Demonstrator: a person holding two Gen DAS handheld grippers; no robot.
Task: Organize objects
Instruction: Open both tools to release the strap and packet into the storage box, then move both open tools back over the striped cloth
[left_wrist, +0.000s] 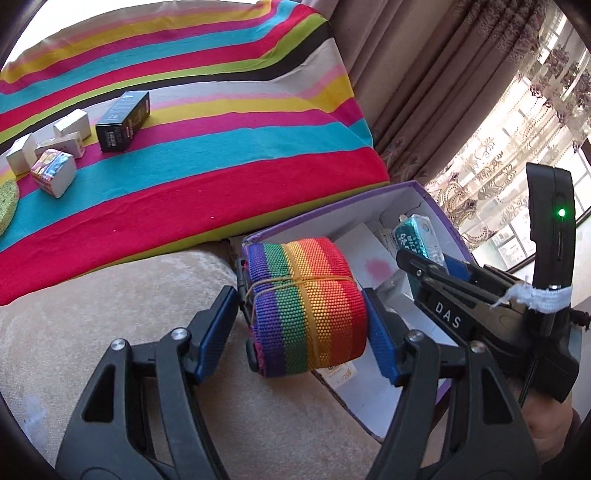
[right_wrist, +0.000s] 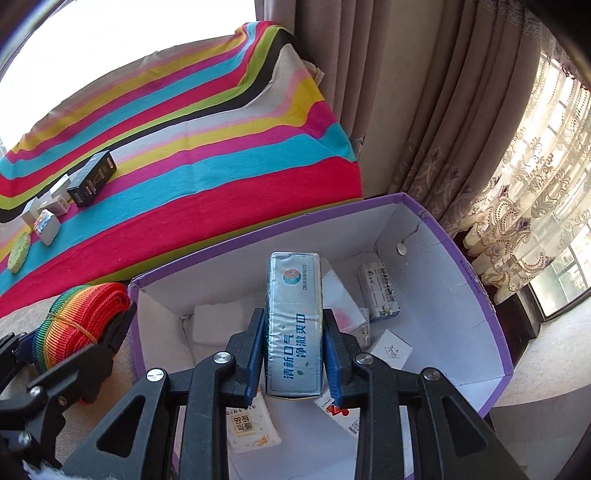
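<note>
1. Meanwhile, at lower centre of the left wrist view, the left gripper (left_wrist: 301, 325) clamps a rolled rainbow-striped woven strap bound with a rubber band (left_wrist: 306, 299), blue pads pressing both sides of the roll.
2. The roll hangs over the near corner of an open purple-edged cardboard box with a white interior (left_wrist: 434, 201), above the beige upholstered cushion (left_wrist: 110, 295).
3. At centre of the right wrist view, the right gripper (right_wrist: 294, 354) grips a silver rectangular carton printed with blue Chinese characters (right_wrist: 293, 325), held upright over the box's inside.
4. Small white cartons and paper packets (right_wrist: 378, 295) lie on the box floor beneath it.
5. Upper left in both views, a multicoloured striped cloth (left_wrist: 221, 122) carries a black oblong box (left_wrist: 123, 122), several small white boxes (left_wrist: 72, 123), one small box with a colourful printed top (left_wrist: 53, 171) and a round green pad (left_wrist: 7, 201) at the frame's left edge.
6. Patterned brown curtains (left_wrist: 424, 92) hang at upper right, beside a bright window.
</note>
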